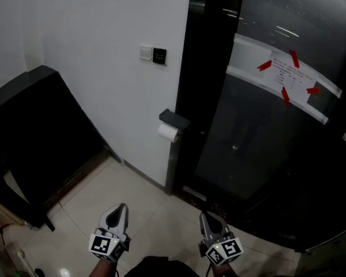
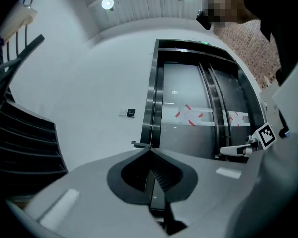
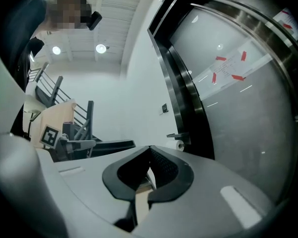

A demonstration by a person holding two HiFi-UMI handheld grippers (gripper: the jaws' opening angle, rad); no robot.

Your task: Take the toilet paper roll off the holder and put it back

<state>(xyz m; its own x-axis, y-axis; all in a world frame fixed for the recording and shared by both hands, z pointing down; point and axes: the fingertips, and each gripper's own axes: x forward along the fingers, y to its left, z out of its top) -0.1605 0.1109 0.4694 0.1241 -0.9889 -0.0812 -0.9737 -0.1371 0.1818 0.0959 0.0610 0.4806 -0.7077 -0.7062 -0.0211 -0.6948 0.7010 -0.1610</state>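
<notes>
A white toilet paper roll (image 1: 168,132) hangs under a dark holder (image 1: 174,119) on the white wall, beside a black door frame. Both grippers are low in the head view, well short of the roll and pointing toward it. My left gripper (image 1: 120,208) is shut with nothing in it, and my right gripper (image 1: 205,216) is also shut and empty. In the right gripper view the roll (image 3: 180,145) and holder (image 3: 177,135) show small, just past the closed tips (image 3: 148,148). In the left gripper view the holder (image 2: 140,144) sits just beyond the closed tips (image 2: 150,149).
A black slanted stair structure (image 1: 40,126) fills the left side. Wall switches (image 1: 153,55) sit above the holder. A dark glass door (image 1: 259,143) with a paper taped on in red (image 1: 288,77) stands to the right. Pale floor tiles (image 1: 155,218) lie ahead.
</notes>
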